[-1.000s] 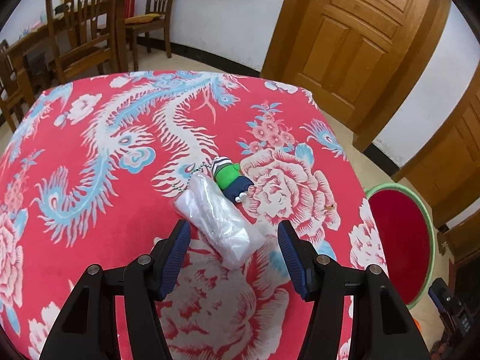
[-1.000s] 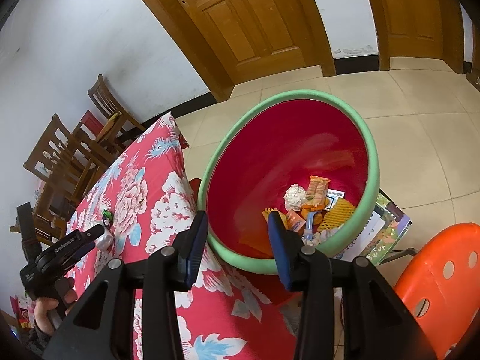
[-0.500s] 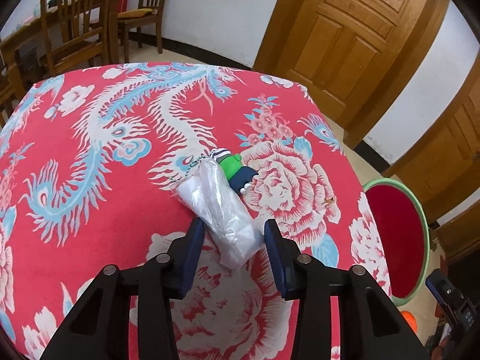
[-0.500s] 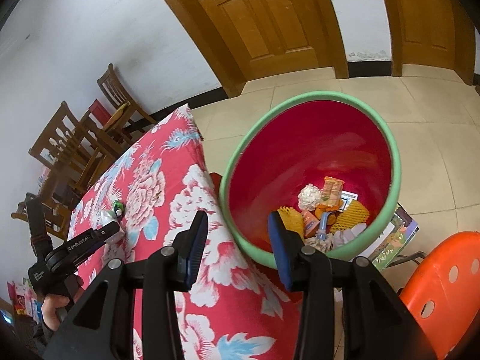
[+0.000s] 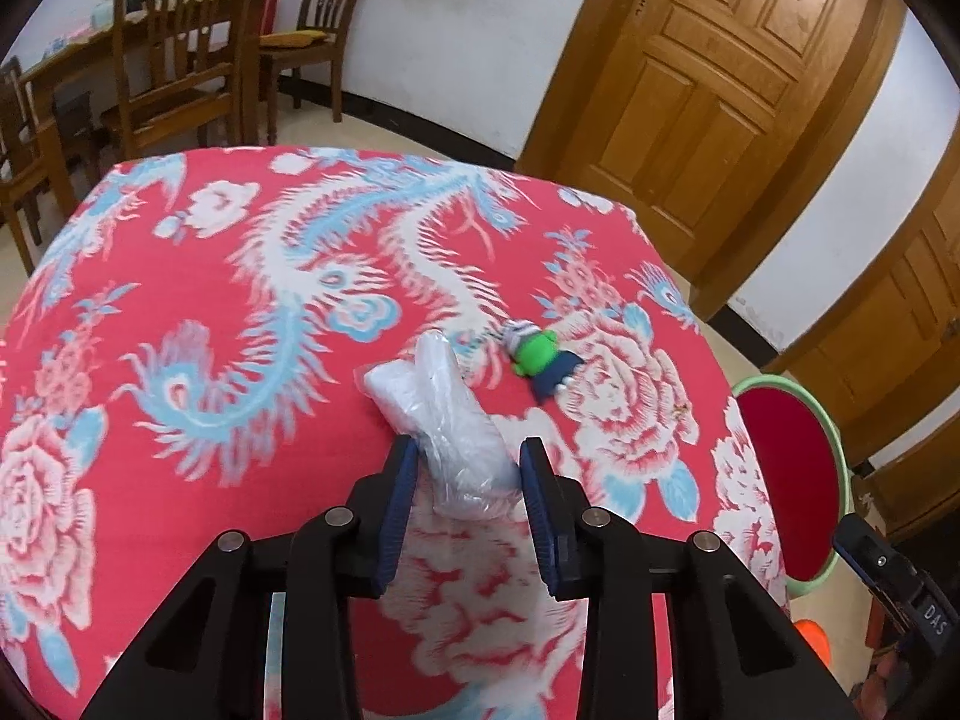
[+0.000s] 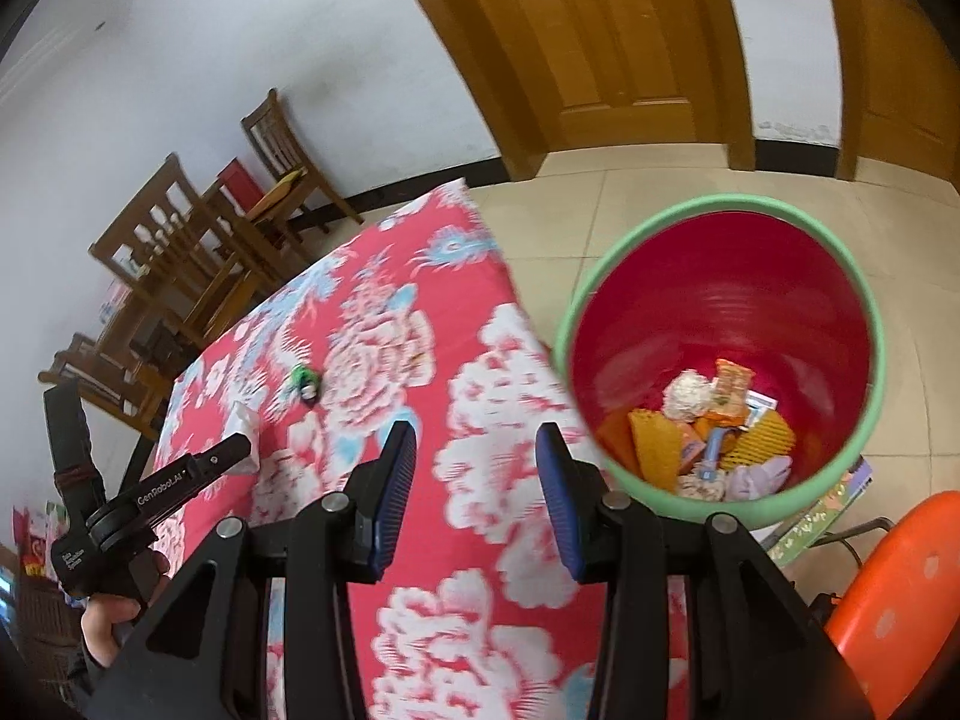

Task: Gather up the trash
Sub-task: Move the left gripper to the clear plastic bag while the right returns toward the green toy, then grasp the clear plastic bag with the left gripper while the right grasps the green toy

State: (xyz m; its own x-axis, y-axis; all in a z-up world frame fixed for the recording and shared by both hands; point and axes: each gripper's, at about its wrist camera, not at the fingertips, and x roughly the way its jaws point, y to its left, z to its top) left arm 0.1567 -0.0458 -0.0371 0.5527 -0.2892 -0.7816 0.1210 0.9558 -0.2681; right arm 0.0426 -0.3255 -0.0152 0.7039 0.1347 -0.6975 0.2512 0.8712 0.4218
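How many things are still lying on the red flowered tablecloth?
2: a clear plastic bag between the closing left gripper fingers, and a small green toy just beyond it. None seems hidden.

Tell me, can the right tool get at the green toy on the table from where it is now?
Probably yes. The right tool is empty, and only bare cloth lies between it and the green toy; the left tool is busy closing around the plastic bag.

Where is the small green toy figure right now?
In the left wrist view the green toy figure lies on the floral tablecloth, just right of and beyond the clear plastic bag, apart from it.
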